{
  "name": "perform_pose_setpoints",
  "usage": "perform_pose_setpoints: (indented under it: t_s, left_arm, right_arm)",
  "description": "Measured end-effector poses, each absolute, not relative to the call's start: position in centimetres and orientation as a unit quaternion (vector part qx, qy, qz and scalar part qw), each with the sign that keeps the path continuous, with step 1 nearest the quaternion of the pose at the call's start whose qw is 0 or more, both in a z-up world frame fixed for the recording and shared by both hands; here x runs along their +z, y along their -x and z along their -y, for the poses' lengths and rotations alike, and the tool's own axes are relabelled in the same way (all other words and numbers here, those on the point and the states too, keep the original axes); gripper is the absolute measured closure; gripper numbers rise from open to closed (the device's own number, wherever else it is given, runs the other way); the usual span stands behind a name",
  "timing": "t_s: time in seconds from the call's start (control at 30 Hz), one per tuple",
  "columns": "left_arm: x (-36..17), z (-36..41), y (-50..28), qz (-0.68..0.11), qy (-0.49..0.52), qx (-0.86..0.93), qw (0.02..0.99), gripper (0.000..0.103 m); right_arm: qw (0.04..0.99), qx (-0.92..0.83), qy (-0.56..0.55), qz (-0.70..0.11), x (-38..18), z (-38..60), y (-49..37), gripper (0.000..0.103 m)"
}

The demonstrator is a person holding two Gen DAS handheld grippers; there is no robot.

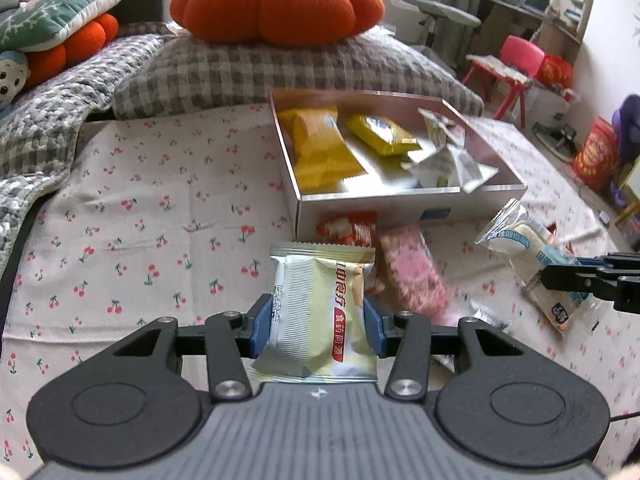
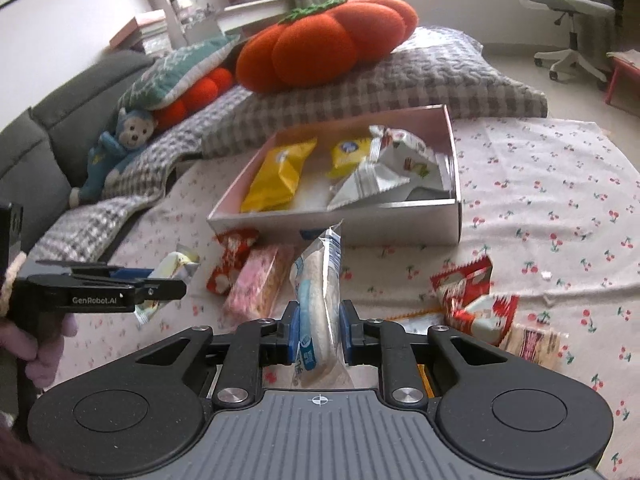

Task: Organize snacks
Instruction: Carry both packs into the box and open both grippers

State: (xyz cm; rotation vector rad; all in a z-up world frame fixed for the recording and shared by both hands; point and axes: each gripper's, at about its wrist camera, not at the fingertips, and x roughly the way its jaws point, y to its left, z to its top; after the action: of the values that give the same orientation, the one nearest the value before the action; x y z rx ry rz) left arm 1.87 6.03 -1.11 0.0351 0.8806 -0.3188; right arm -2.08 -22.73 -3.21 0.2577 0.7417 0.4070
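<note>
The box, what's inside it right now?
The box holds two yellow packets and several white packets. Anything beneath them is hidden.

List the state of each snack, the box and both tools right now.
Left tool: shut on the beige packet, lifted.
Right tool: shut on the clear-wrapped cake, lifted.
Box: open, partly filled.
Yellow packets: lying in the box.
White packets: piled in the box.
Pink packet: loose on the cloth.
Red packets: loose on the cloth.
</note>
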Motion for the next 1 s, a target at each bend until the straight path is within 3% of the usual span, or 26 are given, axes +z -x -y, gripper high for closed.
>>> perform_pose_setpoints:
  t_s: [0.6, 1.0]
  left_arm:
    - [1.7, -3.2, -5.5, -0.385, 0.036, -0.140, 0.912, 0.059]
    - [1.2, -0.6, -8.5, -0.372, 0.074, -0.122, 0.917, 0.059]
  right_arm:
    - [0.917, 0.171, -0.172, -0.317, 1.1, 22.7, -3.2, 0.084]
    - [0.915, 0.143, -0.209, -0.313, 0.8, 22.5, -7.6, 0.084]
